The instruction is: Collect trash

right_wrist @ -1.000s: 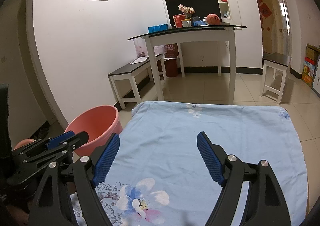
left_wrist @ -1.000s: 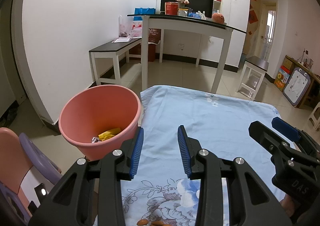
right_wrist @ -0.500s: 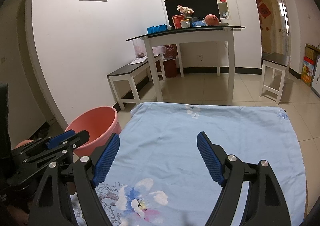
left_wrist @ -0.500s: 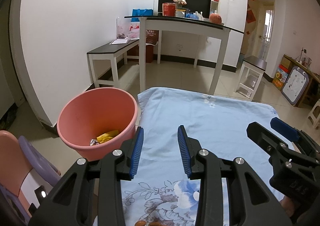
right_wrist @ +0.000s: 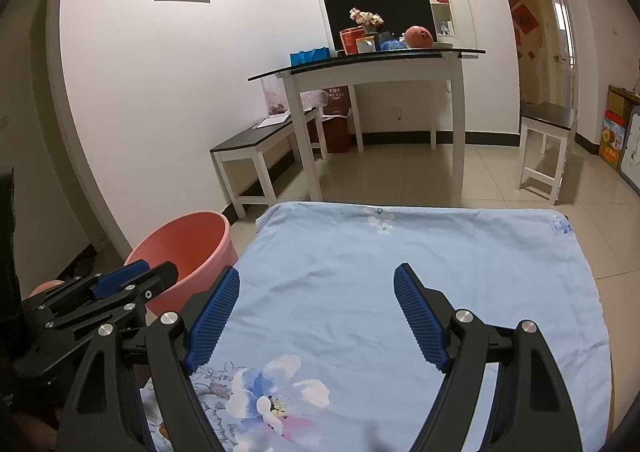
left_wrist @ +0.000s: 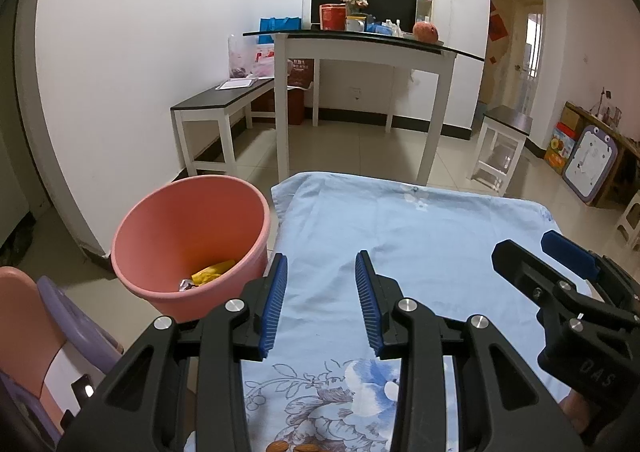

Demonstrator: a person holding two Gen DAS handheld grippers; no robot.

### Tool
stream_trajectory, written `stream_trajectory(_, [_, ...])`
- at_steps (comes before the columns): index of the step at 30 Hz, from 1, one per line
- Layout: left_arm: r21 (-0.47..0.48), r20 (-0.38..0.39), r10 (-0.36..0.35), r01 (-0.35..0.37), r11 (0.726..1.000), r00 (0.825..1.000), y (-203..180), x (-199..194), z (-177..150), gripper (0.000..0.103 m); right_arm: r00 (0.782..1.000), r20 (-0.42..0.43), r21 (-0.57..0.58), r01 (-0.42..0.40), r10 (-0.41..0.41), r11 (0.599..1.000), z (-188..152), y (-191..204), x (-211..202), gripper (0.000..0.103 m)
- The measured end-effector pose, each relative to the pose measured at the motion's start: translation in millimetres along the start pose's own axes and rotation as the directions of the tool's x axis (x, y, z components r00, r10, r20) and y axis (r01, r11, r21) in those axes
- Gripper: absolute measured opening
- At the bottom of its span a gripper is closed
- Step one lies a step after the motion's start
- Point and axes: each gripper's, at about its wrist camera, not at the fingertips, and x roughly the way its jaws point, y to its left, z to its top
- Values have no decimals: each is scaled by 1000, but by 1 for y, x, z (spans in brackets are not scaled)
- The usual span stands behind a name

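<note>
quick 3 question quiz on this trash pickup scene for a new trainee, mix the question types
1. True or false: the left gripper and the right gripper are both open and hold nothing.
2. Multiple choice: the pink bucket stands (A) on the blue floral cloth, (B) on the floor off the cloth's left edge, (C) on the white table.
3. Fill in: the brightest piece of trash in the bucket is a ____ wrapper.

Key: 1 true; 2 B; 3 yellow.
</note>
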Motion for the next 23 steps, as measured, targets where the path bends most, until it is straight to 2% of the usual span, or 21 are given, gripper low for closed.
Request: stream_trajectory(23, [23,-23,-15,15,1000,1000,-10,13,-5,36,1000,-25,18,19,-19,1000,-7,-11,8,78])
